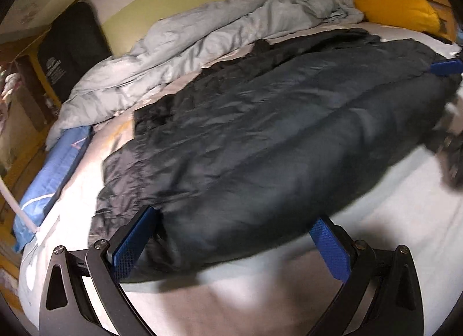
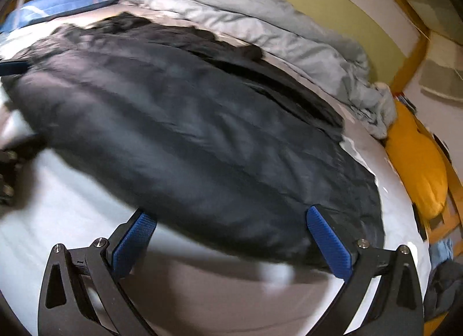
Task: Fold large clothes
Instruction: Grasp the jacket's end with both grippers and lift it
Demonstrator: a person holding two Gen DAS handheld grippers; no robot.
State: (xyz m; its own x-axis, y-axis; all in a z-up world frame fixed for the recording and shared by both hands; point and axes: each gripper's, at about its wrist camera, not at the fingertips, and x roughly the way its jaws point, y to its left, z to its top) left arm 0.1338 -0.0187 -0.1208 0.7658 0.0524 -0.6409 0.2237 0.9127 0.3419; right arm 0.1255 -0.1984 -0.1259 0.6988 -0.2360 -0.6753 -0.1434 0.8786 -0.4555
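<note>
A large dark padded jacket (image 1: pixel 260 139) lies spread across the white bed; it also fills the middle of the right wrist view (image 2: pixel 188 133). My left gripper (image 1: pixel 234 220) is open, its blue pads (image 1: pixel 133 243) wide apart at the jacket's near edge, holding nothing. My right gripper (image 2: pixel 231 217) is open too, its blue pads (image 2: pixel 330 240) straddling the jacket's near edge without clamping it. The right gripper also shows at the right edge of the left wrist view (image 1: pixel 445 66). Both views are blurred by motion.
A crumpled light grey duvet (image 1: pixel 202 38) lies along the far side of the bed by a green wall. A yellow pillow (image 1: pixel 396 3) is at one end and a blue pillow (image 1: pixel 55 174) at the other. White sheet (image 1: pixel 376 234) shows in front.
</note>
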